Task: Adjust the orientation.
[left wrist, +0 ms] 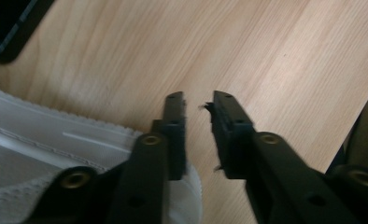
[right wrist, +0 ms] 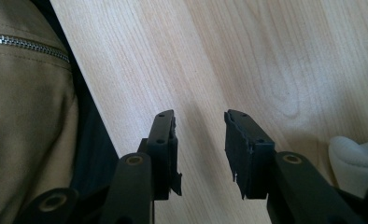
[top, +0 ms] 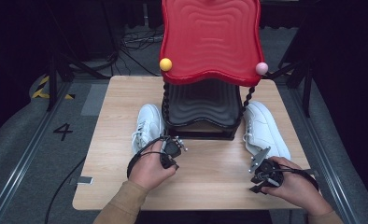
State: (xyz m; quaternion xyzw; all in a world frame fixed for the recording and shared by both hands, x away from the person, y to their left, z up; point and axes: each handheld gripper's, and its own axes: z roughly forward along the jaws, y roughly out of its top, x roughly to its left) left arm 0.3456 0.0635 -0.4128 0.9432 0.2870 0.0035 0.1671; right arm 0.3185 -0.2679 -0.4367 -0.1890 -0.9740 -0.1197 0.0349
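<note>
1. Two white sneakers flanked the red-and-black rack on the worktop: left sneaker, right sneaker.
2. Left hand-held gripper stood narrowly parted, empty, beside the left sneaker's sole.
3. Right hand-held gripper gaped wider, empty.
4. Advice: spread the jaws fully, then clamp the heel collar squarely.

- Table: light wood top, pale grain.
- Floor: grey carpet — marked with a black numeral 4.
- Cables: loose, behind the table.
- Surroundings: dark — black frame posts at the sides.
</note>
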